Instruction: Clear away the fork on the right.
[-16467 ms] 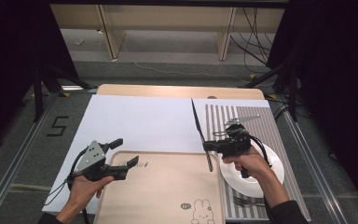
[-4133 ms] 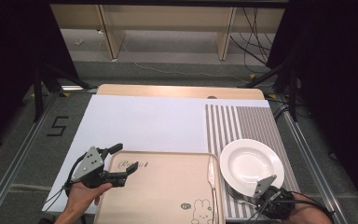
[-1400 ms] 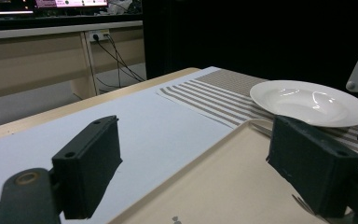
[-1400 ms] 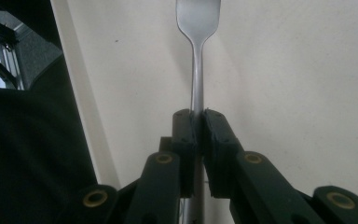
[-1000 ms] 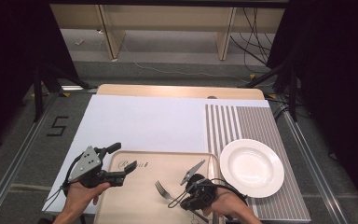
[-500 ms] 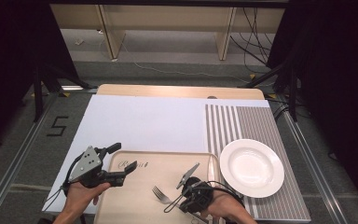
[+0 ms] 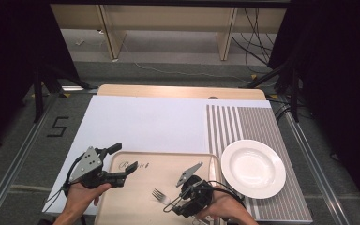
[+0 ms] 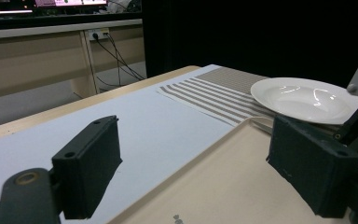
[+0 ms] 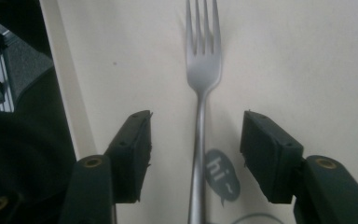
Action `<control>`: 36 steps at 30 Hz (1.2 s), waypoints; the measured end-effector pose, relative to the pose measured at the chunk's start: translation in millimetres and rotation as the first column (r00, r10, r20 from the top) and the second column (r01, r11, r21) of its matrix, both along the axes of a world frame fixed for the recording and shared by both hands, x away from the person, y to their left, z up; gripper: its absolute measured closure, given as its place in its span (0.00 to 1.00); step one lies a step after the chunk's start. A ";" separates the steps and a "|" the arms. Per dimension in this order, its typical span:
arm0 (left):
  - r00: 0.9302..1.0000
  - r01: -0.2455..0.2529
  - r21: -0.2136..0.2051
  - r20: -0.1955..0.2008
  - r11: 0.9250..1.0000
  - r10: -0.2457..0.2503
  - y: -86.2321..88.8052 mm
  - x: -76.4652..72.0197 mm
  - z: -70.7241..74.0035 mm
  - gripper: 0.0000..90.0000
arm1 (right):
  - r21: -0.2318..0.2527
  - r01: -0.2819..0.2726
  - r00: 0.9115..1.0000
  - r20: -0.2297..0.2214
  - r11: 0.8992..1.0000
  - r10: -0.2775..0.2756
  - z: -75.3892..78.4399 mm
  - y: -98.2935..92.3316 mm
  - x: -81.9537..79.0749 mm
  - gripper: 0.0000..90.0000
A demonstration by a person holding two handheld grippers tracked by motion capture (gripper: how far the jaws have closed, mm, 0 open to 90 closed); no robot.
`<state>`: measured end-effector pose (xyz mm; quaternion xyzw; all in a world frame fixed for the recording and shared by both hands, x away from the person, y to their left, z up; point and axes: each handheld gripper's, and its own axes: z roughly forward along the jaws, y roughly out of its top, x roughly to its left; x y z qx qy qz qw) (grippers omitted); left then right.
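right gripper (image 7: 177, 202) just opened its jaws; fork (image 9: 200, 116) lay flat between them on the tray (image 7: 122, 206), untouched, where a second back it was pinched. next: lift straight off, don't clip the handle. left gripper (image 7: 122, 174) sat open and empty over the tray's left edge. tray held the fork near-centre, knife (image 7: 212, 171) at its right rim. plate (image 7: 253, 168) right of tray was empty.

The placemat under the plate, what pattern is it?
Grey and white stripes on the placemat, clearest in the high view.
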<state>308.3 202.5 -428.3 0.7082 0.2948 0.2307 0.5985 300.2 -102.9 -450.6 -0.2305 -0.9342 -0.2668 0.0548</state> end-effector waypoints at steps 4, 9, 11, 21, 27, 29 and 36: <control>1.000 0.001 0.000 0.000 1.000 -0.001 -0.2 -0.1 -0.1 0.18 | 0.031 -0.019 1.000 -0.001 0.999 0.019 -2.2 8.9 -4.0 0.40; 1.000 0.002 0.001 -0.001 1.000 -0.002 0.1 -0.1 -0.1 0.18 | 0.037 -0.048 0.998 -0.032 0.998 0.049 -6.6 19.4 -8.7 0.33; 1.000 0.003 0.002 -0.002 1.000 -0.003 0.0 -0.1 -0.2 0.18 | 0.042 -0.059 0.997 -0.036 0.997 0.061 -7.4 22.2 -10.1 0.30; 1.000 0.005 0.003 -0.003 1.000 -0.005 -0.5 -0.3 -0.2 0.18 | 0.008 -0.052 0.998 -0.031 0.999 0.052 -10.6 30.1 -9.7 0.54; 1.000 0.005 0.004 -0.002 1.000 -0.005 -0.5 -0.4 -0.1 0.18 | -0.027 -0.036 0.999 -0.041 0.999 0.034 -14.3 34.7 -7.9 0.69; 1.000 0.005 0.004 -0.003 1.000 -0.005 -0.5 -0.5 -0.1 0.18 | -0.036 -0.035 0.999 -0.035 0.999 0.033 -14.7 35.4 -7.3 0.74; 1.000 0.007 0.003 -0.003 1.000 -0.007 -0.7 -0.6 0.0 0.18 | -0.091 0.000 0.999 0.034 0.996 0.003 -14.9 38.0 -5.9 0.95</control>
